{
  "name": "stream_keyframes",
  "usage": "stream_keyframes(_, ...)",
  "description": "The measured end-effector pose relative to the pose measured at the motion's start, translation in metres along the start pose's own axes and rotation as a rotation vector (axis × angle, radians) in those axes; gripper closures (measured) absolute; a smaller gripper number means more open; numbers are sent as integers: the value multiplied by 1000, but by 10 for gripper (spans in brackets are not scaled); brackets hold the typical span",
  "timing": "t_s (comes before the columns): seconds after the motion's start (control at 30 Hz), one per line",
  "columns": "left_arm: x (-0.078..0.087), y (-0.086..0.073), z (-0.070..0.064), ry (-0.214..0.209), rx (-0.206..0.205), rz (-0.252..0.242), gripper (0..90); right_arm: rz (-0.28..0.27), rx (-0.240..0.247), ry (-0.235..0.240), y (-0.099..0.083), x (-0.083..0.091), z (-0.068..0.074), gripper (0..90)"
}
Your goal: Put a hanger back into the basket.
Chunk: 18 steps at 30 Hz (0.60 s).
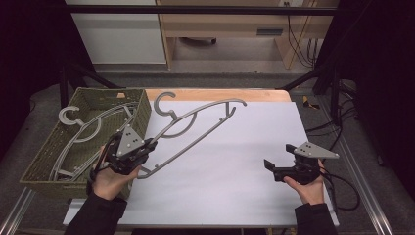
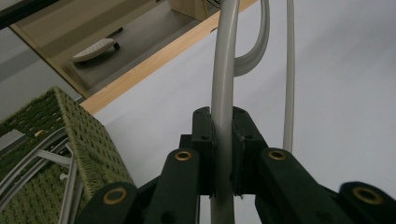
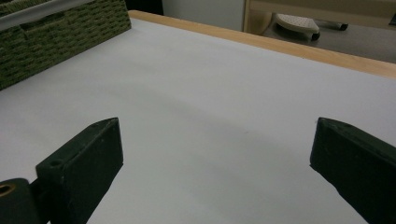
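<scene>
One grey plastic hanger is clenched in my left claw, lifted from the woven green basket; my released right claw should next take its far end.

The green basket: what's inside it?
The basket holds grey hangers, lying in a loose pile with one hook over the far left rim. How many there are, and whatever lies beneath them, is hidden by the overlap and walls.
</scene>
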<state>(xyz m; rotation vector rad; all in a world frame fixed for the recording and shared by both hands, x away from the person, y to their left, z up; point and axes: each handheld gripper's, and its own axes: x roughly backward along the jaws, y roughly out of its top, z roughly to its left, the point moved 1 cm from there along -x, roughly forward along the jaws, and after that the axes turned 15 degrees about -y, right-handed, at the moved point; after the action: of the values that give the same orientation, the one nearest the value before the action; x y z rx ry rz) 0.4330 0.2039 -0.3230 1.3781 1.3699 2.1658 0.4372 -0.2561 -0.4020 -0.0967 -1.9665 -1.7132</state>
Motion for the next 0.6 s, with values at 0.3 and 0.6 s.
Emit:
stream_keyframes(0.3, 22, 2, 27, 0, 31, -11, 819, -6, -3, -13, 0, 0, -1, 21)
stream_keyframes(0.6, 55, 7, 49, 61, 47, -15, 820, -6, -4, -12, 0, 0, 0, 19)
